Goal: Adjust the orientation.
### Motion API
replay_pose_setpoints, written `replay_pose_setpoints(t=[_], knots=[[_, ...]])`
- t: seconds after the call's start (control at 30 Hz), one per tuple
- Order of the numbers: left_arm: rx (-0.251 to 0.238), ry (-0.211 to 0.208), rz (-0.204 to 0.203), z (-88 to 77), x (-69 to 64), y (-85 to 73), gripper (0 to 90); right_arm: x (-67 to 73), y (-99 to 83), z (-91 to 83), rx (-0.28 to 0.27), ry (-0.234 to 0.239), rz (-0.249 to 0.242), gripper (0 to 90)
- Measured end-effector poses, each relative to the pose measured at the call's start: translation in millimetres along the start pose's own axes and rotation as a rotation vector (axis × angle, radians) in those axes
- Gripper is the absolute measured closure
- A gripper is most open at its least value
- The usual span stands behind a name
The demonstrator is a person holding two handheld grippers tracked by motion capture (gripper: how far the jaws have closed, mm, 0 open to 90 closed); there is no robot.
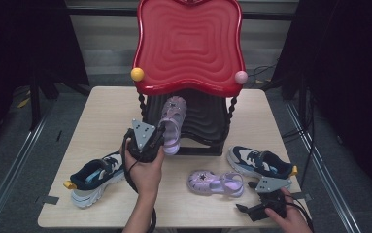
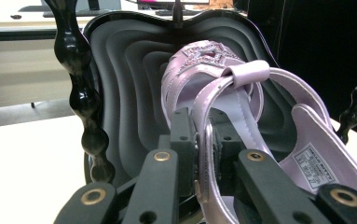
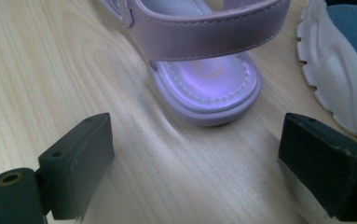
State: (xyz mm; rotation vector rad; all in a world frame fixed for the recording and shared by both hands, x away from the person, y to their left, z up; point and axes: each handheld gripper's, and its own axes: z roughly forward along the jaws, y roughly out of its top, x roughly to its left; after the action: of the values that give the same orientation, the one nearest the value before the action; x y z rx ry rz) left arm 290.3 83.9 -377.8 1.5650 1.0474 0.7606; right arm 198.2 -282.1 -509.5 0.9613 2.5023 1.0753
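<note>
- A two-tier stand (image 1: 188,53) sits at the far middle of the worktop (image 1: 101,107), its upper tray above the lower shelf (image 1: 205,121).
- My left hand-held gripper (image 1: 160,133) holds one sandal (image 1: 173,124) by its strap, toe leaning into the lower shelf.
- The second sandal (image 1: 216,183) lies flat before the stand, right of my left hand.
- One sneaker (image 1: 95,178) lies at the near left, the other sneaker (image 1: 260,162) at the right, behind my right hand-held gripper (image 1: 244,208).
- The second sandal's heel lies just ahead of my right hand-held gripper.
</note>
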Motion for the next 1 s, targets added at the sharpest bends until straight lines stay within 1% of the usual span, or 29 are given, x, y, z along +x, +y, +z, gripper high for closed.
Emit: replay_pose_setpoints(t=[0.07, 0.13, 0.27, 0.37, 0.4, 0.47, 0.57, 0.67, 0.7, 0.9, 0.97, 1.0], knots=[[-0.004, 0.004, -0.004, 1.0, 0.0, 0.8, 82.2, 0.1, 0.0, 0.0, 0.0, 0.0, 0.001, 9.5], [-0.009, 0.004, 0.003, 2.5, -0.5, 1.6, 82.2, 0.0, 0.0, 0.0, 0.0, 0.0, 0.001, 9.5], [-0.018, 0.015, -0.011, 6.0, -1.2, 3.2, 82.1, 0.1, 0.0, 0.0, 0.0, 0.0, 0.001, 9.5], [-0.026, 0.021, -0.011, 9.0, -2.1, 4.7, 82.1, 0.1, 0.0, 0.0, 0.0, 0.0, 0.001, 9.5], [-0.025, 0.022, -0.005, 9.9, -2.5, 5.3, 82.1, 0.1, 0.0, 0.0, 0.0, 0.0, 0.002, 9.5], [-0.029, 0.026, -0.012, 12.5, -3.5, 5.9, 82.1, -0.1, 0.0, -0.1, 0.001, 0.0, 0.0, 9.5], [-0.03, 0.033, -0.008, 16.1, -3.9, 6.5, 82.1, 0.0, 0.0, -0.1, 0.0, 0.0, 0.0, 9.5], [-0.028, 0.043, -0.013, 18.8, -3.7, 7.3, 82.2, -0.1, 0.0, -0.1, 0.0, 0.0, -0.001, 9.5], [-0.035, 0.047, -0.015, 20.0, -3.8, 7.2, 82.2, 0.0, 0.0, -0.1, 0.0, 0.0, 0.0, 9.5], [-0.025, 0.05, -0.015, 26.4, -3.8, 6.8, 82.1, -0.1, 0.0, -0.1, 0.0, 0.0, 0.0, 9.5], [-0.029, 0.052, -0.026, 29.1, -3.8, 6.5, 82.2, -0.1, 0.0, -0.1, 0.0, 0.0, -0.001, 9.5], [-0.023, 0.055, -0.025, 30.0, -3.9, 6.7, 82.1, -0.1, 0.0, -0.1, 0.0, 0.0, 0.0, 9.5]])
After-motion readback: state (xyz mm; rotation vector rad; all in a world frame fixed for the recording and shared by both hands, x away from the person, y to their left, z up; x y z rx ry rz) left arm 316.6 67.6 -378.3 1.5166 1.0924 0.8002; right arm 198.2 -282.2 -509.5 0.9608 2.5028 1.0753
